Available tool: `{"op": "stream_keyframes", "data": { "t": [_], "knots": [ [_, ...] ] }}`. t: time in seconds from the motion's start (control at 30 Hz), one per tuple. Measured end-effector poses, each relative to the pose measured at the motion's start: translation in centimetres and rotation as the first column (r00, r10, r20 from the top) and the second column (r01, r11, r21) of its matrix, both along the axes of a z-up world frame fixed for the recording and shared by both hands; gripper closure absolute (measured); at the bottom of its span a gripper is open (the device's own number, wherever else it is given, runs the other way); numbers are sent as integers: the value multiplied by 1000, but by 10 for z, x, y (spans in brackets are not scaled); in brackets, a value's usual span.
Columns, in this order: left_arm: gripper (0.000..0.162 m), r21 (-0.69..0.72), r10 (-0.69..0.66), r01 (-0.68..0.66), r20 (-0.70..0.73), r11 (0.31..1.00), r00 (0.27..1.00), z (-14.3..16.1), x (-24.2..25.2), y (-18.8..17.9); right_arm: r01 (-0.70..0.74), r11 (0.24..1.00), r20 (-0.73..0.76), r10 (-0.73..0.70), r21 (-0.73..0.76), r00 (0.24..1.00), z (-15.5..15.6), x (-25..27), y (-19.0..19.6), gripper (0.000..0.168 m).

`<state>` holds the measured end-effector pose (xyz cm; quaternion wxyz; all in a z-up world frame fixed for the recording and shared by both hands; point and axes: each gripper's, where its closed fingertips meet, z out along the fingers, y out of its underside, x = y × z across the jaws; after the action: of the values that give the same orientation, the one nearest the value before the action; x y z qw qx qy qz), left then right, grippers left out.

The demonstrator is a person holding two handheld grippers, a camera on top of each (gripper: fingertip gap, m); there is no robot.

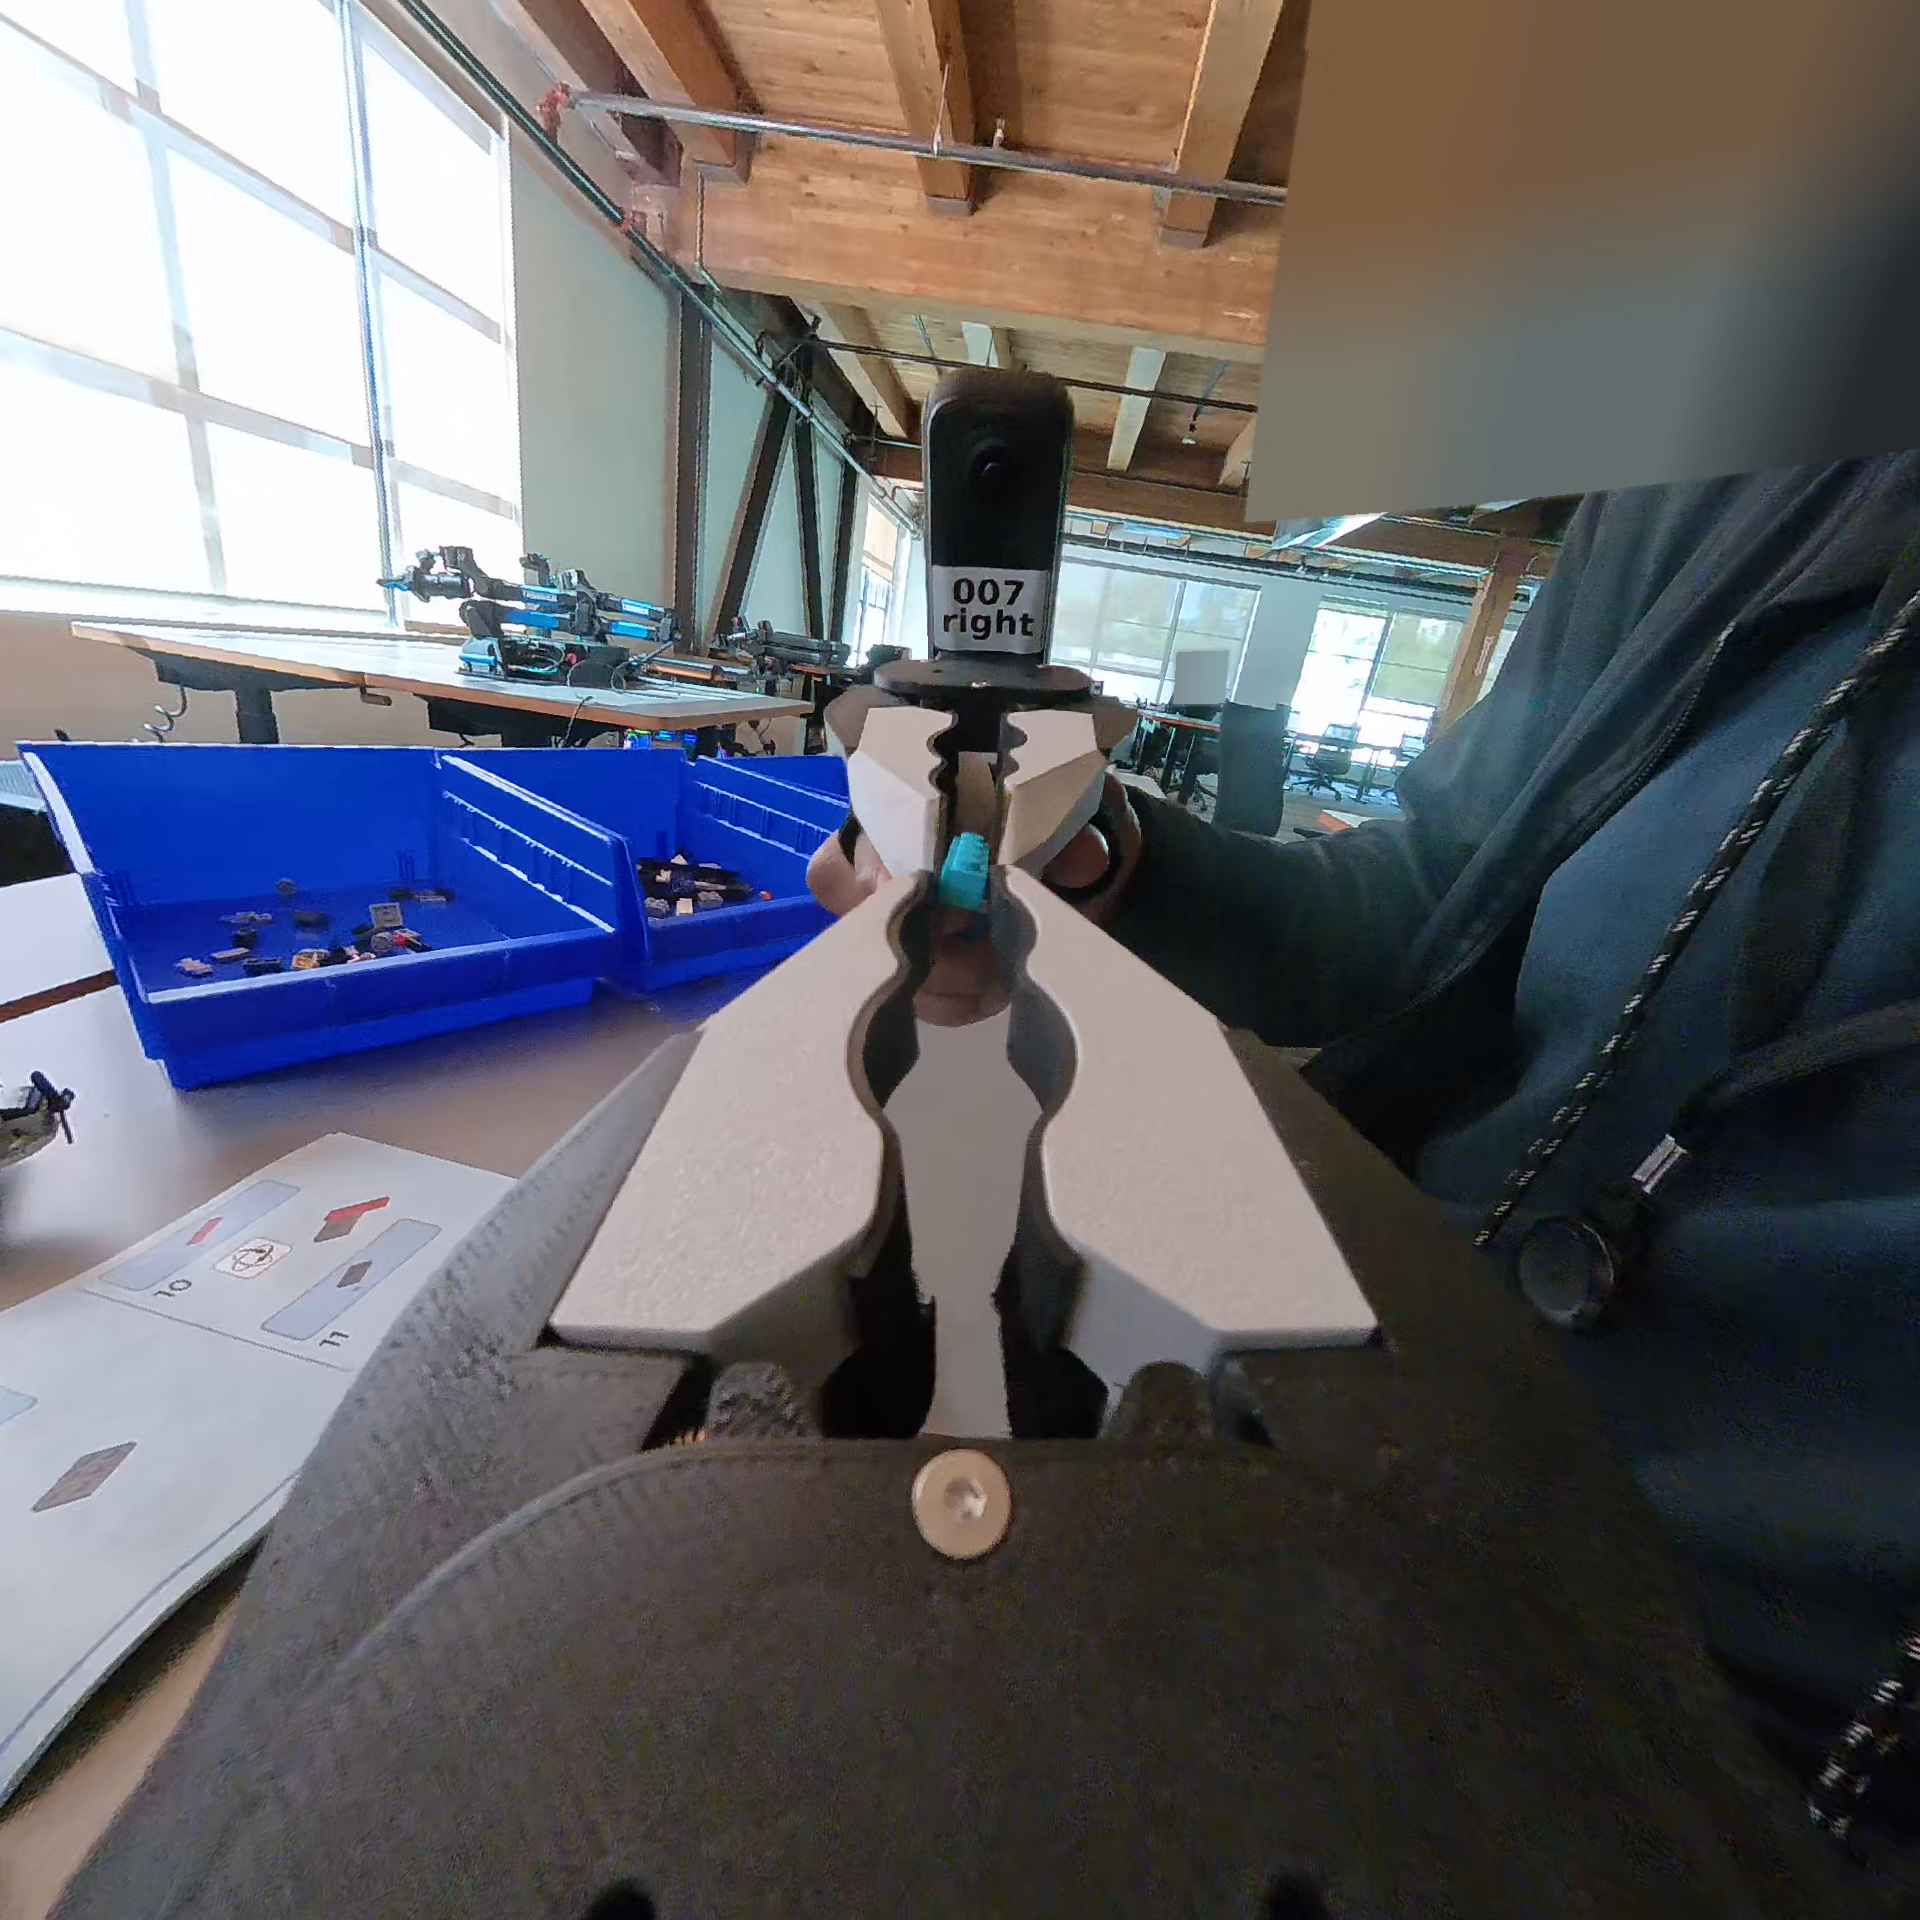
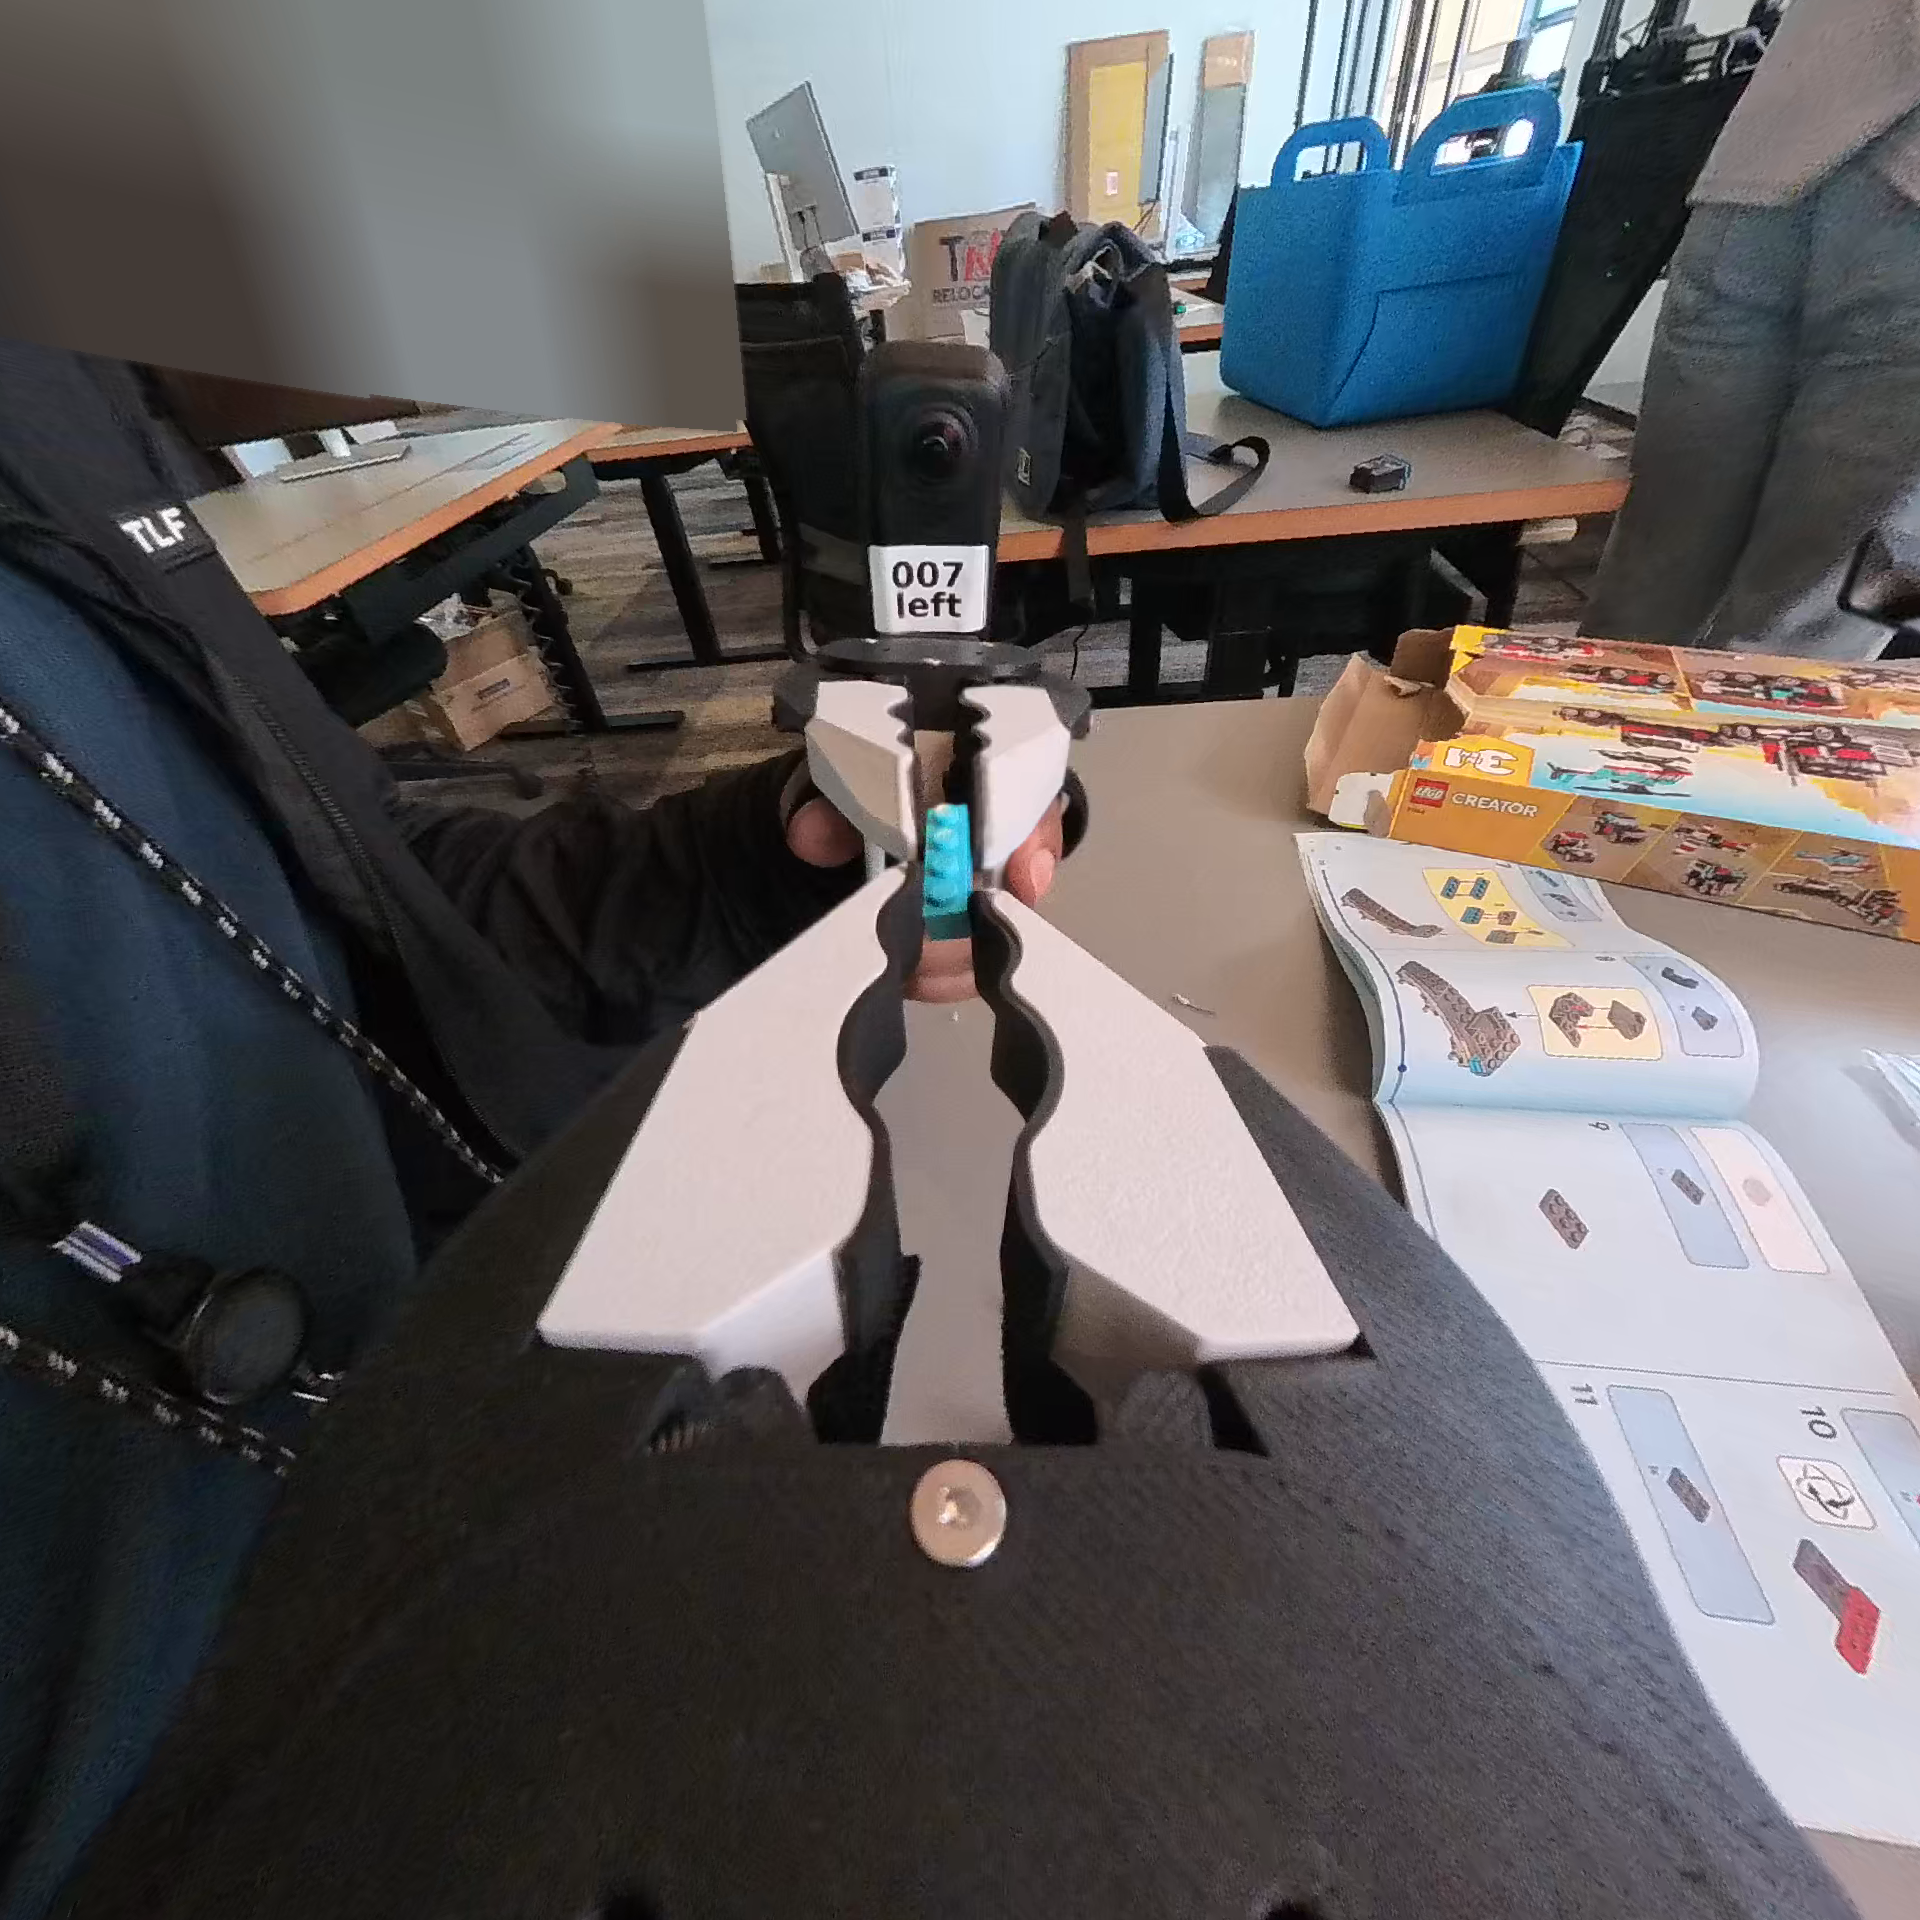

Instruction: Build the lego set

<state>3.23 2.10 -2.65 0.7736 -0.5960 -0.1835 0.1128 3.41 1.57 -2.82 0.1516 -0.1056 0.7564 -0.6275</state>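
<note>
Teal brick [image 1: 964,871] between facing grippers' jaws.

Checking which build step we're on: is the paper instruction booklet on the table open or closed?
Open: the paper instruction booklet lies spread on the grey table, with printed step diagrams facing up.

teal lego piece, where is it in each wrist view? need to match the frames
Left wrist view: teal lego piece at centre, between the tips of both facing grippers.
Right wrist view: same piece at centre, studs up, again between the facing tips.
Shared landmark: the open instruction booklet on the table.
</note>
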Motion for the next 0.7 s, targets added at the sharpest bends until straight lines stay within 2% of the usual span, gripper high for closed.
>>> {"op": "stream_keyframes", "data": {
  "t": [0.23,0.37,0.43,0.53,0.7],
  "knots": [
    [154,-13,-3,3,-25,1000,1000,0,2,0,-28,1000,35,28,5,999,-1,3,0,159],
    [155,-9,26,-27,-16,1000,1000,-1,-1,-10,8,1000,-8,-7,25,1000,-9,-4,-1,158],
    [154,-4,53,-53,-2,999,999,-3,-2,-22,41,995,-83,-34,86,996,-30,-15,3,155],
    [155,-27,90,-89,34,996,995,-11,-4,-36,94,960,-244,-28,265,969,-86,-30,15,151],
    [154,-91,103,-95,82,991,991,-27,-10,-34,102,882,-319,57,459,946,-148,-23,16,149]
  ]
}}
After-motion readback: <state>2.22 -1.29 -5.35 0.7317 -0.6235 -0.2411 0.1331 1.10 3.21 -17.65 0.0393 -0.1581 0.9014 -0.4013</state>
